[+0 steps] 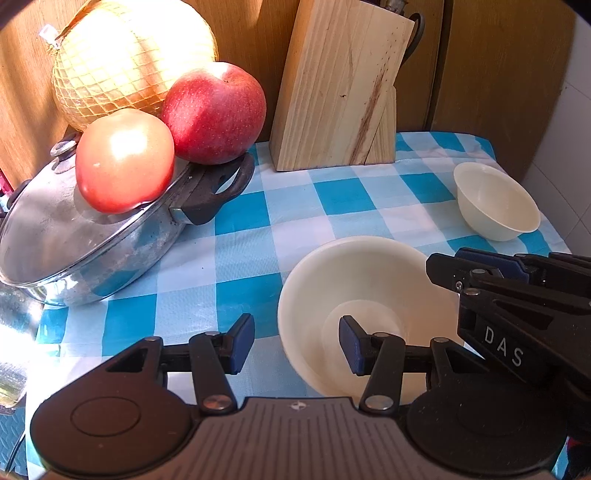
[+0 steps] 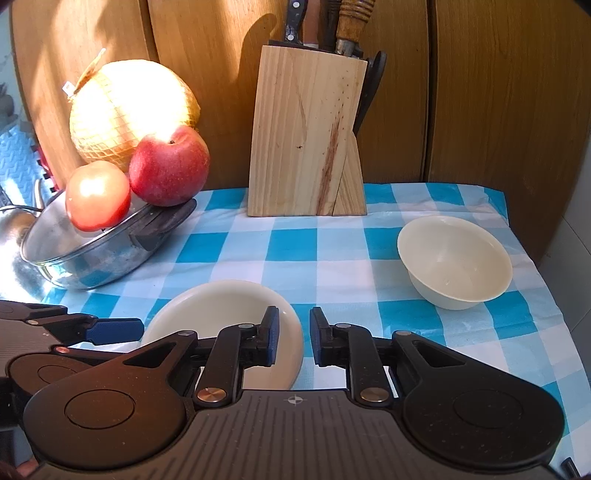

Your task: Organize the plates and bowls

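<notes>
Both grippers, left gripper (image 1: 297, 345) and right gripper (image 2: 293, 338), hover open astride the cream plate's (image 2: 221, 306) rim; glossy, likely slippery and breakable, best pinched at the rim.

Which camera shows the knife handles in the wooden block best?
The right wrist view: the knife handles stand clear above the knife block. In the left wrist view the block fills the frame top, so the handles are almost cut off.
</notes>
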### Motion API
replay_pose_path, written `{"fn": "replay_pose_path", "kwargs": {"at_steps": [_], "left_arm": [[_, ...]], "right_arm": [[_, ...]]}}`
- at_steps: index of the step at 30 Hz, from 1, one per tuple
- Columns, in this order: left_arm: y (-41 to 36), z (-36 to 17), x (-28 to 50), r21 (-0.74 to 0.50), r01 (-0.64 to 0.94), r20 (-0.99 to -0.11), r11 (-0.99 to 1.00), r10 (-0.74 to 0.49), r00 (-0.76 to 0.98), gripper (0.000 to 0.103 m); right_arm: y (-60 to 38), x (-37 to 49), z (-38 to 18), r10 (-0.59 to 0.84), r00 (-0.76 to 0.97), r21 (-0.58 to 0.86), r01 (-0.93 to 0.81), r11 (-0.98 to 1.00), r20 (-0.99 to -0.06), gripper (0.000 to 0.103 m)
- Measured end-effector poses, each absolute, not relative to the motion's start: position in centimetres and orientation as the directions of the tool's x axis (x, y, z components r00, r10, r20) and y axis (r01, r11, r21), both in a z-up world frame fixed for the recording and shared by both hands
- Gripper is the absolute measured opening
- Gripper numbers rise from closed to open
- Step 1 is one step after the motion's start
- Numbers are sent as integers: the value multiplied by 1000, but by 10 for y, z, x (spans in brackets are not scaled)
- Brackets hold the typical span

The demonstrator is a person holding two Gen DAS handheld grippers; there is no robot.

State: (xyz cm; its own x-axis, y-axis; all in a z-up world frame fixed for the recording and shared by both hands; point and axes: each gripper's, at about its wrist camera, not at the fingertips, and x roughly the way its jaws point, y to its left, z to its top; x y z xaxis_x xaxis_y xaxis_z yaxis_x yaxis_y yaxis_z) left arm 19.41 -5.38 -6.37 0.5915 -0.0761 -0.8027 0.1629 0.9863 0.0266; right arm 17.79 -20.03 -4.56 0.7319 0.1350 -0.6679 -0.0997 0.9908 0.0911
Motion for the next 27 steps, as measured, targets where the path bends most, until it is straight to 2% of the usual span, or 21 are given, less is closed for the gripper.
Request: {"fn": "replay_pose_path", "kwargs": {"at_steps": [27], "left_arm": [[-49,-58,196,14,145,-788,989,-78,610,43]], "right_arm": [[-203,178,-37,27,798,-26,-53,998,-601,37]]}}
